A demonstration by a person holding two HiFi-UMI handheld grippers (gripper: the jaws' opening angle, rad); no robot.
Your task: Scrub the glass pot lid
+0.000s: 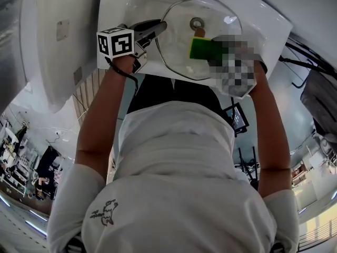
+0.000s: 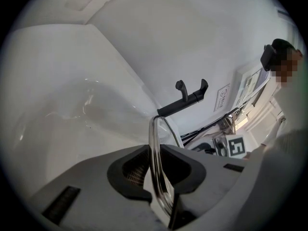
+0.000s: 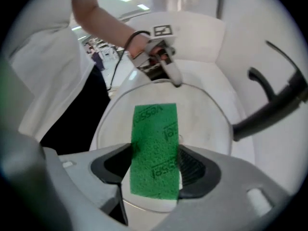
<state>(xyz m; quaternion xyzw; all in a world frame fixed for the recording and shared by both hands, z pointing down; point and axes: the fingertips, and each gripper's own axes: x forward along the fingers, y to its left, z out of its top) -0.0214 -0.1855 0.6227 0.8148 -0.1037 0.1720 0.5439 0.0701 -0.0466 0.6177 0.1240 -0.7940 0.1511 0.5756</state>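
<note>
Closest to the head camera, the person's white shirt [image 1: 174, 194] is filling the lower half of the frame, and both bare forearms are reaching from it toward the upper centre. There the glass pot lid [image 1: 179, 51] is lying over the white sink [image 1: 263, 15], below the black tap [image 3: 269, 105]. The left gripper [image 1: 160, 26] is coming in from the upper left at a shallow downward angle, and its jaws are clenching the metal rim [image 2: 155, 148] of the lid at its left edge. The right gripper [image 3: 155, 165] is pointing steeply down from the right side and is grasping a green sponge [image 1: 202, 47], which seems to be lying flat against the glass just beside the knob [image 1: 197, 22]. I am judging the lid to be stiff, rather heavy for its thinness, and fragile; if it is wet it is probably also slippery. The rim is therefore looking like the safest place to hold, because the pads can bite on metal there. Whether the lid is also resting on the basin, I cannot tell.
</note>
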